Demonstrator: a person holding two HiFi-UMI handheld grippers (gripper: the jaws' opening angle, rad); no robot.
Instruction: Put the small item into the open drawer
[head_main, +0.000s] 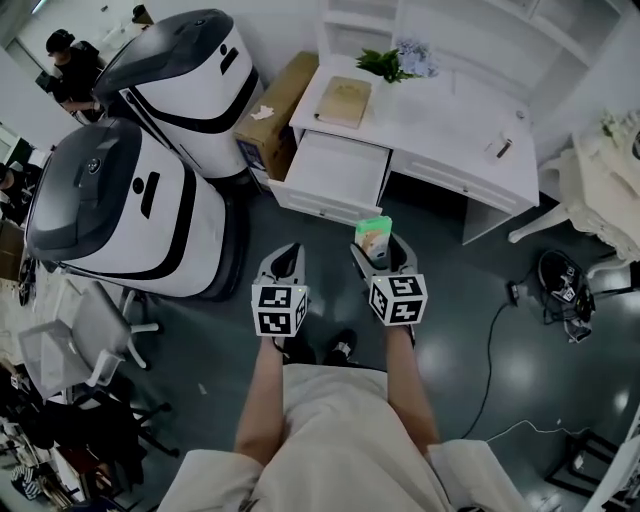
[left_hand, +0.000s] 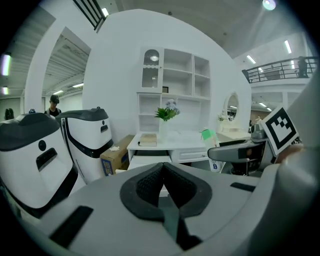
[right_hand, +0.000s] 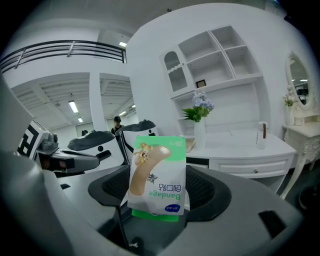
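Two grippers are held side by side over the dark floor (head_main: 470, 290), each at the end of one of the person's bare forearms. The right gripper (head_main: 382, 250) is clamped on a small bandage pack (head_main: 373, 232), a green and white packet with a plaster pictured on its face. The pack stands upright between the jaws with its lower part pinched and its upper half above the jaw tips; in the right gripper view its print reads upside down. The left gripper (head_main: 287, 258) carries nothing, and its jaws are pressed together with the dark pads meeting at a point.

Ahead of both grippers, well apart from them, the open drawer (head_main: 335, 172) is pulled out from a white desk, its white inside bare. Beyond the drawer, on the tabletop (head_main: 440, 115), a book (head_main: 343, 102) lies flat and a potted plant (head_main: 385, 65) stands just behind it. A cardboard box (head_main: 275, 115) sits beside the drawer, ahead and to the left of the left gripper. Further left stand two large white and grey machines (head_main: 110, 200).
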